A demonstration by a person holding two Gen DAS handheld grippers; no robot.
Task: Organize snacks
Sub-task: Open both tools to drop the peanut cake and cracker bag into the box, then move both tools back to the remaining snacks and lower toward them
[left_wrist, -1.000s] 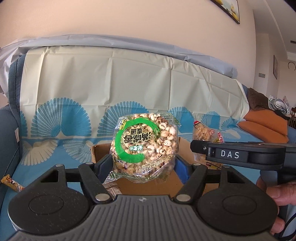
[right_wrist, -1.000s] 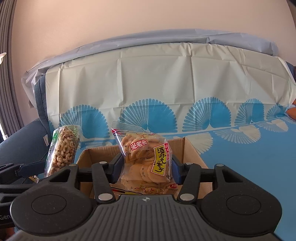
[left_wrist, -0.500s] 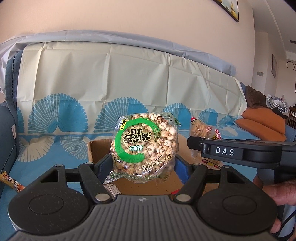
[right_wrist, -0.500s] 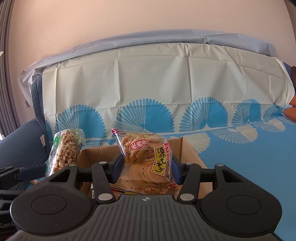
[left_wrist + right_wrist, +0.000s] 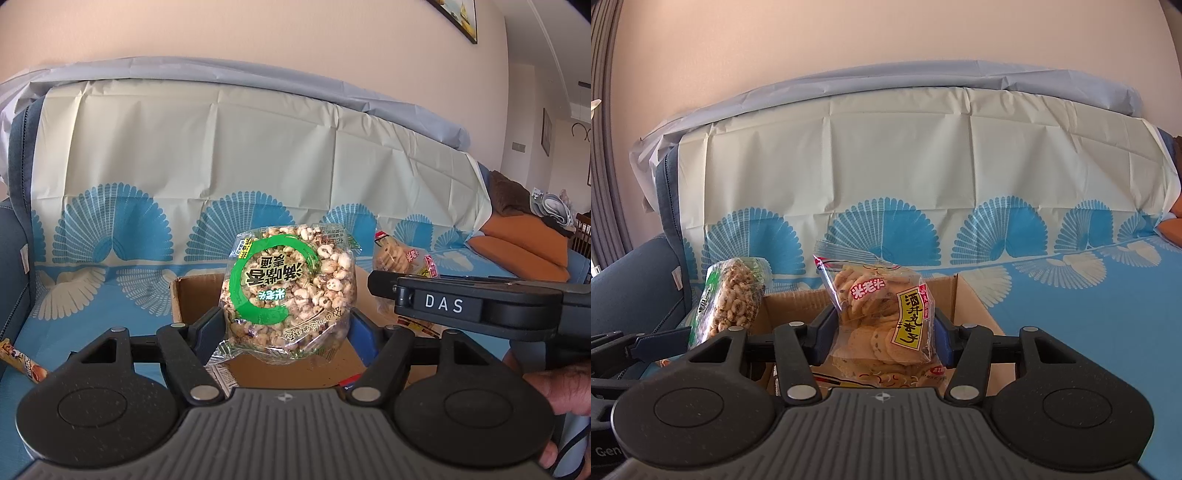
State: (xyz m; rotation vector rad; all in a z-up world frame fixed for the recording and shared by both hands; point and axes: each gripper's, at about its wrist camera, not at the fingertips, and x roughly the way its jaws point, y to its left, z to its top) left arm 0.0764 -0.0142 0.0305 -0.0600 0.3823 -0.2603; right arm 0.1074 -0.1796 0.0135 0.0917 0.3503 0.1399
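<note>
Cardboard box (image 5: 971, 295), one, two snack bags, left fingers (image 5: 207, 328) clamping puffed-grain bag (image 5: 291, 291), right fingers (image 5: 822, 332) clamping cracker bag (image 5: 882, 314)

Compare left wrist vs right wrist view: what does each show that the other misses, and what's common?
Left wrist only: a wrapped snack bar on the cloth at far left, orange cushions, a framed picture, the hand holding the right gripper.
Right wrist only: a grey curtain at left.
Both: the puffed-grain bag in the left gripper, the cracker bag in the right gripper, the cardboard box, the blue fan-print cloth.
</note>
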